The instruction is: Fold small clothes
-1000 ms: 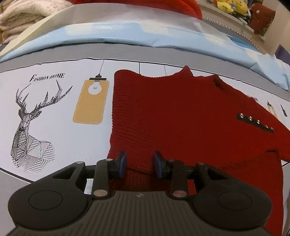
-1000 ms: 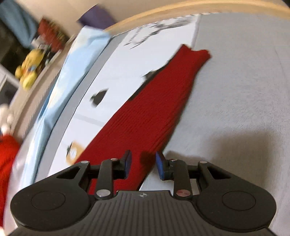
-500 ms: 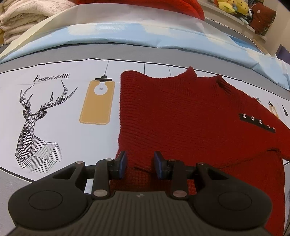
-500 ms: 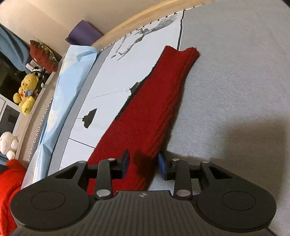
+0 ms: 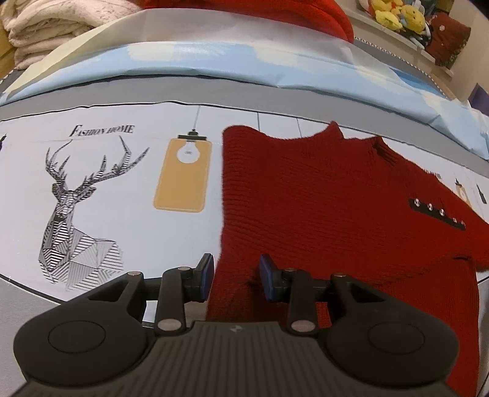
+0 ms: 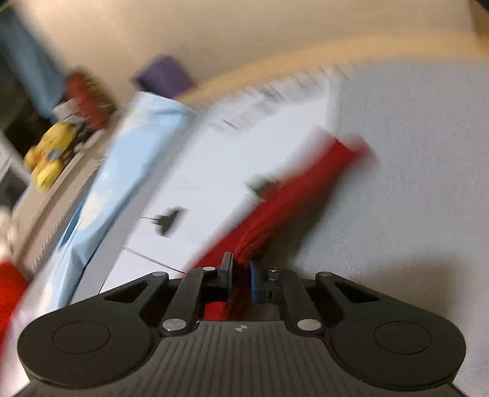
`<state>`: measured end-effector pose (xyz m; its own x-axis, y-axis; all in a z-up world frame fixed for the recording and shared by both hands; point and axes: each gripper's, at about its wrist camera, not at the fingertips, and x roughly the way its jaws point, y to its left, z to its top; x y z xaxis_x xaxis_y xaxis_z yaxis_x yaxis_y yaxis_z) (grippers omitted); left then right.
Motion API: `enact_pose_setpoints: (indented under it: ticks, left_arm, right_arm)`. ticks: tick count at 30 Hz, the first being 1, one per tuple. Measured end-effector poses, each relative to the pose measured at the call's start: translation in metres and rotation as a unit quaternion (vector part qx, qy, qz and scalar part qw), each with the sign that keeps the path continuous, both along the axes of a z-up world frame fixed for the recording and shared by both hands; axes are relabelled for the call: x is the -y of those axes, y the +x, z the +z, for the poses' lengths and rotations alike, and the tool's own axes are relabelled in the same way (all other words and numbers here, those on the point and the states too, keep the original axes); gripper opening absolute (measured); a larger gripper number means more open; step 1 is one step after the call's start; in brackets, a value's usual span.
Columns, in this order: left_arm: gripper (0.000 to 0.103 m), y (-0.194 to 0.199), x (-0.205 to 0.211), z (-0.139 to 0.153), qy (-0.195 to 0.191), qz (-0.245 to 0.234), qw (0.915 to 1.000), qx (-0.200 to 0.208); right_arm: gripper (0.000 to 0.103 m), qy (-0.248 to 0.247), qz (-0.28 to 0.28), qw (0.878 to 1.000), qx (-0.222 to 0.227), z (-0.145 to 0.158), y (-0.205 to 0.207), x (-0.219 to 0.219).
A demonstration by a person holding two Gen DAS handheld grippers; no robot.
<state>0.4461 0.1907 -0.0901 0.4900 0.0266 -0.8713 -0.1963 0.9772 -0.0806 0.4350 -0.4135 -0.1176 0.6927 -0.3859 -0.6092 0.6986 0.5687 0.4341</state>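
A small red knit sweater (image 5: 321,198) lies flat on the printed bed sheet (image 5: 101,183), neck toward the far side, with a black tab of metal studs (image 5: 437,212) on its right part. My left gripper (image 5: 236,276) is open, its blue-padded fingers astride the sweater's lower left edge. In the blurred right wrist view, the sweater's red sleeve (image 6: 293,198) runs away up to the right. My right gripper (image 6: 241,274) is shut on the near end of that sleeve.
A light blue pillow or duvet (image 5: 244,64) lies across the far side. Folded cream blankets (image 5: 39,27) sit at the far left. Plush toys (image 5: 394,12) stand on a shelf at the far right, and a yellow one shows in the right wrist view (image 6: 49,155).
My right gripper has closed on the sleeve and is moving fast, so its view is blurred. My left gripper has shifted slightly left along the sweater's edge and stays open.
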Motion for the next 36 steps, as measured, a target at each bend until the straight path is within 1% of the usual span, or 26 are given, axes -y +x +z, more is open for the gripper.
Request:
enact_pose_setpoints:
  ticks: [2,3,4,5,7,8,9,10,11,12,13,14,15,16,17,19,21,22,23,24,26,28,30,32,34,36]
  left_arm:
    - [0.037,-0.001,-0.006,0.005,-0.004,0.006,1.0000,0.005]
    - [0.037,-0.002,-0.010,0.008,-0.008,0.010,0.9999,0.010]
    - [0.037,-0.002,-0.012,0.010,-0.011,0.014,0.9997,0.013]
    - [0.037,-0.003,-0.015,0.013,-0.015,0.018,0.9996,0.015]
    - [0.037,-0.004,-0.019,0.016,-0.023,0.024,0.9993,0.018]
    - [0.037,-0.004,-0.020,0.017,-0.027,0.024,0.9992,0.019]
    - [0.037,-0.004,-0.021,0.019,-0.030,0.024,0.9991,0.020]
    - [0.037,-0.005,-0.023,0.020,-0.032,0.025,0.9989,0.022]
    - [0.037,-0.006,-0.025,0.022,-0.035,0.027,0.9988,0.023]
    - [0.037,-0.006,-0.027,0.023,-0.038,0.029,0.9986,0.025]
    - [0.037,-0.007,-0.029,0.025,-0.042,0.033,0.9982,0.027]
    - [0.036,-0.008,-0.031,0.026,-0.046,0.036,0.9979,0.028]
    - [0.036,-0.007,-0.033,0.026,-0.049,0.039,0.9977,0.028]
    - [0.036,-0.007,-0.034,0.027,-0.051,0.041,0.9974,0.029]
    - [0.036,-0.007,-0.035,0.027,-0.054,0.042,0.9972,0.029]
    - [0.037,-0.006,-0.034,0.027,-0.058,0.044,0.9969,0.029]
    - [0.036,-0.005,-0.032,0.026,-0.064,0.047,0.9964,0.028]
    - [0.037,-0.005,-0.030,0.026,-0.068,0.046,0.9963,0.028]
    - [0.037,-0.005,-0.029,0.025,-0.068,0.044,0.9963,0.028]
    - [0.037,-0.006,-0.027,0.025,-0.067,0.043,0.9964,0.028]
    - [0.036,-0.007,-0.024,0.024,-0.060,0.040,0.9970,0.027]
    - [0.037,-0.007,-0.023,0.024,-0.055,0.038,0.9974,0.026]
    - [0.036,-0.007,-0.024,0.023,-0.053,0.039,0.9975,0.025]
    - [0.036,-0.007,-0.025,0.022,-0.050,0.041,0.9976,0.025]
    - [0.036,-0.006,-0.027,0.020,-0.049,0.045,0.9976,0.022]
    - [0.037,-0.005,-0.029,0.018,-0.048,0.046,0.9976,0.019]
  right_arm:
    - [0.010,-0.092,0.056,0.994,-0.001,0.035,0.015,-0.045]
    - [0.010,-0.143,0.103,0.984,0.015,0.054,0.019,-0.079]
    - [0.010,-0.188,0.154,0.969,0.033,0.068,0.021,-0.113]
    - [0.011,-0.247,0.231,0.939,0.057,0.081,0.019,-0.160]
    - [0.011,-0.313,0.352,0.877,0.096,0.086,0.004,-0.233]
    - [0.011,-0.317,0.426,0.841,0.105,0.081,-0.005,-0.271]
    - [0.012,-0.303,0.477,0.819,0.099,0.072,-0.012,-0.297]
    - [0.012,-0.283,0.518,0.803,0.081,0.061,-0.017,-0.317]
    - [0.014,-0.255,0.556,0.790,0.047,0.043,-0.022,-0.338]
    - [0.018,-0.228,0.579,0.783,0.010,0.028,-0.023,-0.351]
    - [0.019,-0.196,0.602,0.773,-0.038,0.011,-0.024,-0.362]
    - [0.024,-0.177,0.612,0.768,-0.072,-0.001,-0.025,-0.366]
    - [0.024,-0.172,0.602,0.774,-0.094,-0.007,-0.026,-0.367]
    - [0.025,-0.165,0.586,0.784,-0.117,-0.006,-0.025,-0.364]
    - [0.026,-0.140,0.571,0.798,-0.134,-0.002,-0.022,-0.358]
    - [0.026,-0.074,0.540,0.826,-0.142,0.014,-0.017,-0.341]
    - [0.030,-0.035,0.520,0.845,-0.123,0.036,-0.018,-0.325]
    - [0.034,-0.032,0.513,0.851,-0.105,0.043,-0.022,-0.321]
    - [0.042,-0.034,0.505,0.858,-0.086,0.049,-0.024,-0.313]
    - [0.045,-0.039,0.496,0.865,-0.070,0.051,-0.025,-0.306]
    - [0.046,-0.036,0.483,0.873,-0.063,0.044,-0.024,-0.298]
    - [0.048,-0.001,0.467,0.881,-0.076,0.027,-0.020,-0.294]
    - [0.047,0.044,0.475,0.876,-0.068,0.017,-0.014,-0.299]
    - [0.048,0.044,0.480,0.874,-0.060,0.009,-0.004,-0.307]
    - [0.049,0.031,0.462,0.884,-0.059,0.001,0.002,-0.312]
    - [0.049,0.053,0.448,0.891,-0.062,-0.009,0.007,-0.316]
